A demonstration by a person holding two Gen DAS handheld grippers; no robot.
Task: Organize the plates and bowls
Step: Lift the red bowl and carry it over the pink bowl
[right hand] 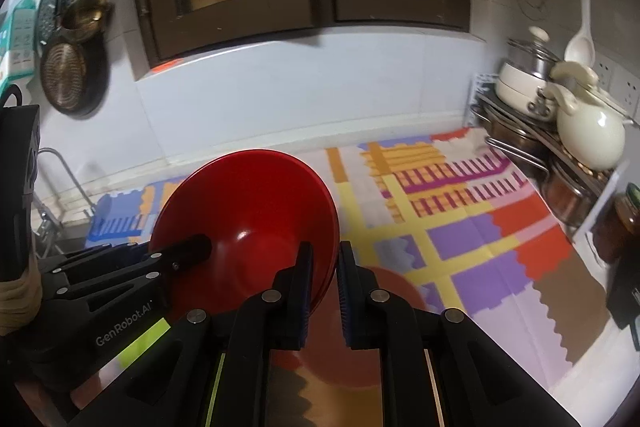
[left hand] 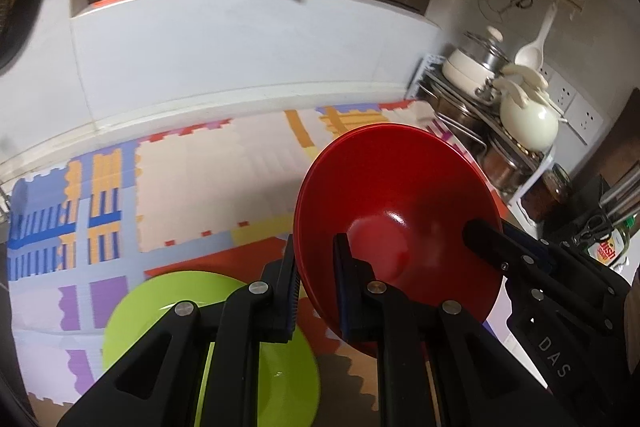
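The bench (right hand: 500, 259) under its patterned mat carries the rest. Above it I hold the red bowl (left hand: 392, 203) tilted in the air, its rim pinched by both of my grippers: my left gripper (left hand: 318, 277) clamps 1 edge, my right gripper (right hand: 322, 287) the opposite edge. It looks like glossy, stiff plastic, light but slippery, so I judge the thin rim the only sound hold, 1 finger inside, 1 outside. Below lies the green plate (left hand: 160, 307), flat on the mat, and another red bowl (right hand: 384, 307) sits beneath my right gripper.
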